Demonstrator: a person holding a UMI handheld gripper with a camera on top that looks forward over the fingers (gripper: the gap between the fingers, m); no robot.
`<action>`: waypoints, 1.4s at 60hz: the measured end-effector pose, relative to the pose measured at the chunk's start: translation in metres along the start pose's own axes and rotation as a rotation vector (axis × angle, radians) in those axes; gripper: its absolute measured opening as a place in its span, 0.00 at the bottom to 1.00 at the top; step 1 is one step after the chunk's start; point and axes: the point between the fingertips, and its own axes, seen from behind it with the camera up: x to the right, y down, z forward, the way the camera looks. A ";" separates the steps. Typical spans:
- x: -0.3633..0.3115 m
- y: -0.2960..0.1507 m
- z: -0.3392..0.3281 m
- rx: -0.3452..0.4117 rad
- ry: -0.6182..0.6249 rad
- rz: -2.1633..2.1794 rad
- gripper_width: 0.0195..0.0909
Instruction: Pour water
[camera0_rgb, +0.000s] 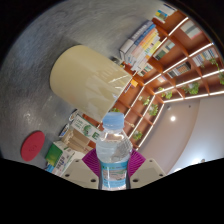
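Gripper view: a clear plastic water bottle (114, 150) with a pale blue cap sits between the two fingers, its sides pressed by the magenta pads (93, 162), so the gripper (114, 172) is closed on it. Likely light, thin-walled and slippery, it should be squeezed gently around the middle, where the hold already is. Just beyond the cap, up and left, is a cream paper cup (88, 80), its side facing the camera. A red lid (33, 143) lies on the table to the left. Stocked shelves (160, 60) appear tilted beyond.
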 end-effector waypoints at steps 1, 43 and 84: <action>0.001 -0.001 0.000 0.002 0.005 -0.020 0.16; 0.003 0.046 -0.030 0.074 -0.184 1.495 0.18; -0.097 0.008 -0.043 0.018 -0.367 2.143 0.18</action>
